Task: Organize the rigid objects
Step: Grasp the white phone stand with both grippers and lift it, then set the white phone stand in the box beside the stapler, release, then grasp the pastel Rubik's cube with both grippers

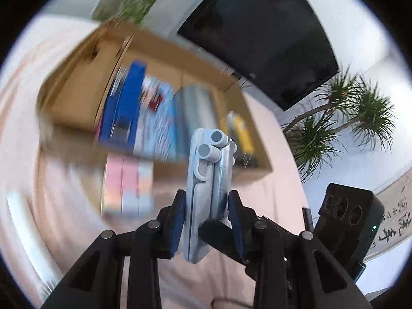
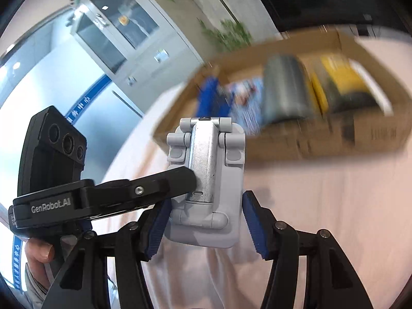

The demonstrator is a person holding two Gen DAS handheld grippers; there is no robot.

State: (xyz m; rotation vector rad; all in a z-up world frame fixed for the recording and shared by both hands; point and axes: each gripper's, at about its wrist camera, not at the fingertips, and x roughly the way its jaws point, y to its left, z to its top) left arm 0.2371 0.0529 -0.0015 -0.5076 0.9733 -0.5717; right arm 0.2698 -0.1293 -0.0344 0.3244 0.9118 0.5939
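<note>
While my left gripper (image 1: 207, 213) jaws pinch the folding phone stand (image 1: 208, 180), my right gripper (image 2: 206, 221) jaws stand spread around it. Beyond sits a cardboard box (image 1: 164, 51).

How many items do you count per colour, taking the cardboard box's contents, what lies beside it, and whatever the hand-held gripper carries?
Dark blue: 1, blue box in the cardboard box
Light blue: 1, printed pack
Grey: 2, roll and folding stand in the left hand-held gripper
Yellow: 1, yellow item
Pink: 1, pink pack outside the box
Total: 6, as far as blur allows
</note>
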